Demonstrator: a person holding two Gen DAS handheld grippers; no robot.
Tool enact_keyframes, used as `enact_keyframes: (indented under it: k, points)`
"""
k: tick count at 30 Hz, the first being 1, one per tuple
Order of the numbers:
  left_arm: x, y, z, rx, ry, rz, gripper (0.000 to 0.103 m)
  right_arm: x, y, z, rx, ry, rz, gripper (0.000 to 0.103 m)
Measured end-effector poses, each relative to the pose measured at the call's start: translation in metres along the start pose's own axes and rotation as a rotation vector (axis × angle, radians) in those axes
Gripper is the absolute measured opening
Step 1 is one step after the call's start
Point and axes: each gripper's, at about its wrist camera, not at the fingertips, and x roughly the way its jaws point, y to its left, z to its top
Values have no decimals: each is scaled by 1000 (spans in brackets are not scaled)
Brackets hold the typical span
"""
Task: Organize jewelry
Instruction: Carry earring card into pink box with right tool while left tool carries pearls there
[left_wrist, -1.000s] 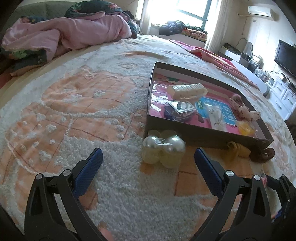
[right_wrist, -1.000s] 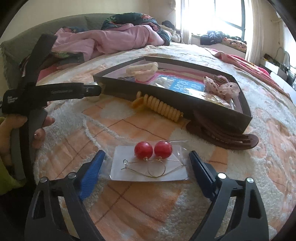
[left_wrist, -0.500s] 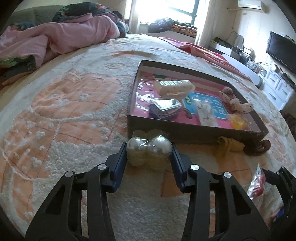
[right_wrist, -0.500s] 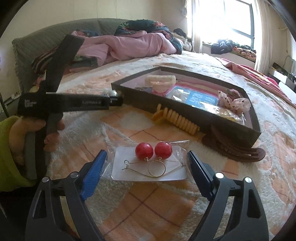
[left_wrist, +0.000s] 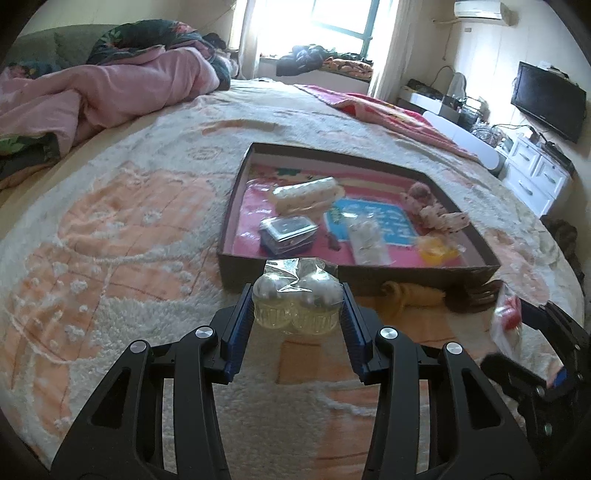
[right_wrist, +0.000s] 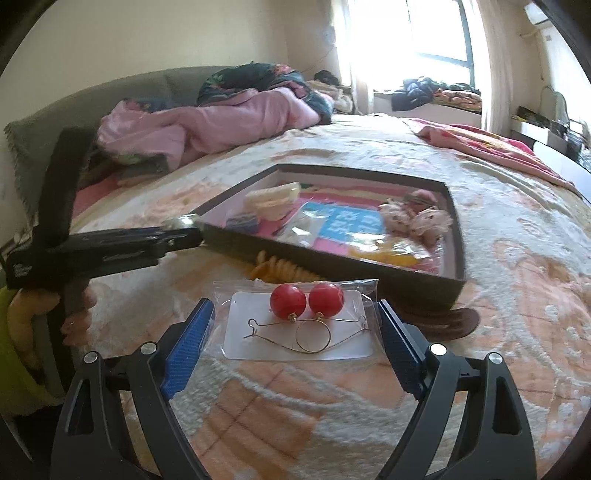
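My left gripper (left_wrist: 297, 314) is shut on a clear bag of pearl ball earrings (left_wrist: 297, 295) and holds it above the bedspread, just in front of the dark shallow box (left_wrist: 406, 275). My right gripper (right_wrist: 295, 332) is shut on a clear bag with red ball earrings (right_wrist: 304, 301) on a white card, lifted off the bed near the box's front wall (right_wrist: 332, 264). The box holds several jewelry packets, a cream hair claw (left_wrist: 306, 192) and a pink scrunchie (left_wrist: 436, 210). The right gripper with its bag also shows in the left wrist view (left_wrist: 513, 321).
A yellow spiral hair tie (right_wrist: 284, 267) and a brown hair clip (right_wrist: 443, 321) lie on the bedspread against the box's front wall. A pink quilt (left_wrist: 110, 92) is heaped at the back left. A TV (left_wrist: 546, 99) and white drawers stand at right.
My left gripper closed on the pearl earring bag and lifted it. My right gripper closed on the red earring bag and raised it off the bedspread toward the box.
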Motion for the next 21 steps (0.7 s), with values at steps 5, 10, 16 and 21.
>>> enact_keyframes:
  k: [5,10,16,21]
  points:
    - [-4,-10,6,14,-15,-26,36,-3,-16,6,46,-12,-20,84]
    - [-3,-19,12,19,-21,-46,36,-9,-34,13,82,-33,-49,84]
    - [3,-31,19,38,-20,-65,36,-9,-54,21,124,-45,-82,84]
    - [10,-42,26,59,-20,-74,36,-10,-64,26,132,-56,-102,84]
